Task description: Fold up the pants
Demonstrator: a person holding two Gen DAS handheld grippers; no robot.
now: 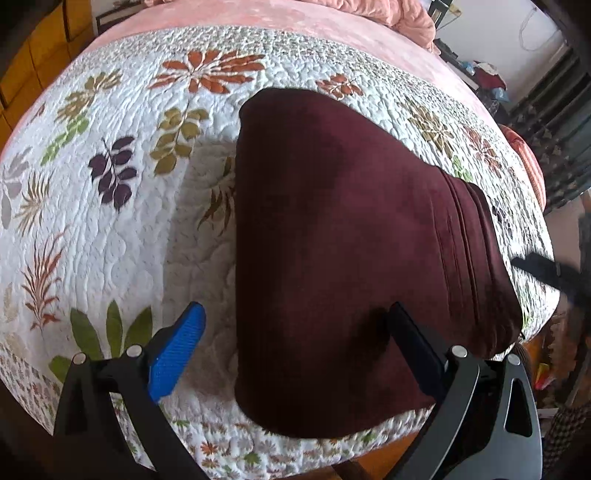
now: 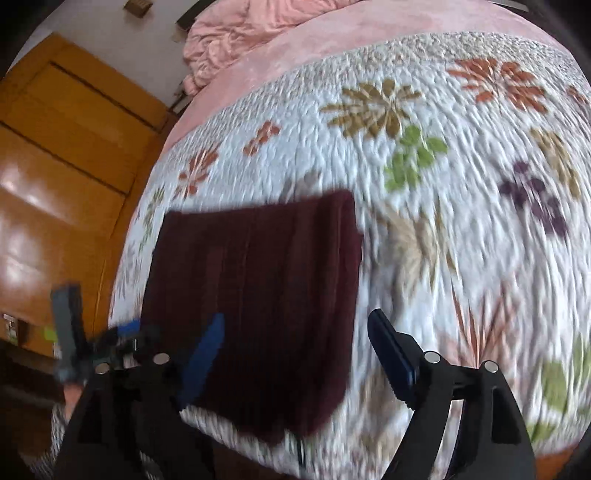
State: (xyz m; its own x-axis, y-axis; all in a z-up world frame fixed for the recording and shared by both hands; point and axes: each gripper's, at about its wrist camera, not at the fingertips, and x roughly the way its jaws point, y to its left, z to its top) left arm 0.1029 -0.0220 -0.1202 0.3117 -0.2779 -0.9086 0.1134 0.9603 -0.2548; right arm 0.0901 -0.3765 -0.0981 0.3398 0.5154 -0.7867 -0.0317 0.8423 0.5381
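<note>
The maroon pants (image 1: 332, 229) lie folded into a compact rectangle on the floral quilt (image 1: 110, 229), near the bed's front edge. My left gripper (image 1: 295, 325) is open above the pants' near end, its blue finger (image 1: 177, 354) over the quilt and its dark one over the fabric. It holds nothing. In the right wrist view the pants (image 2: 258, 288) sit at lower left and my right gripper (image 2: 295, 343) is open and empty above their near right corner. The left gripper (image 2: 122, 332) shows blurred at the left edge.
A pink blanket (image 1: 295, 22) covers the far bed, with bunched pink bedding (image 2: 236, 33) behind. A wooden door (image 2: 62, 166) stands beyond the bed's left side. Clutter and dark furniture (image 1: 546, 110) line the right.
</note>
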